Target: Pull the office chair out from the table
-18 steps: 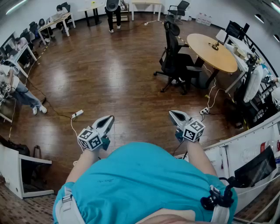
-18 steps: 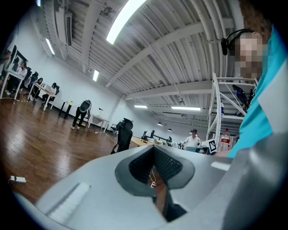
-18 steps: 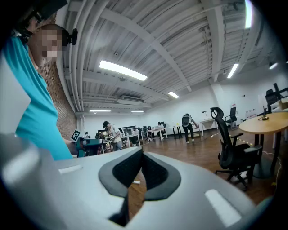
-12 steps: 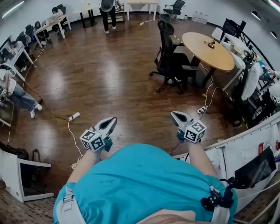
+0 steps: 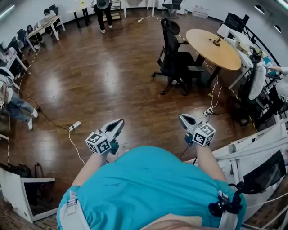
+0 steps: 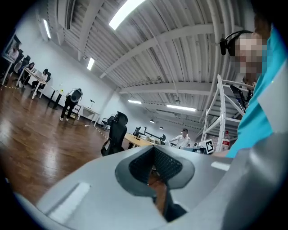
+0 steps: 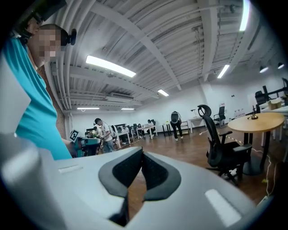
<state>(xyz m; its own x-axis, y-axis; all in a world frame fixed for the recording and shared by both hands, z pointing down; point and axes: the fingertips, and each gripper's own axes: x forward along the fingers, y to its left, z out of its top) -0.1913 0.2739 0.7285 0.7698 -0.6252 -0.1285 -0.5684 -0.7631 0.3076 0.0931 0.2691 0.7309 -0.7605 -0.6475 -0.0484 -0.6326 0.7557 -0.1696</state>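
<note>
The black office chair stands on the wood floor, tucked against the round wooden table, several steps ahead and to the right. In the left gripper view the chair and table are small and far off. The right gripper view shows the chair beside the table at the right. My left gripper and right gripper are held out level in front of the body, far short of the chair. Both are shut and empty, as seen on the left gripper and on the right gripper.
A white power strip with its cable lies on the floor to the left, another near the table's foot. A white metal frame stands close on my right. Cluttered desks line the right wall. People sit at the left; one person stands far ahead.
The view has crept forward: the chair and table sit a little nearer and higher in the head view. Both grippers keep their pose in front of the body, still shut.
</note>
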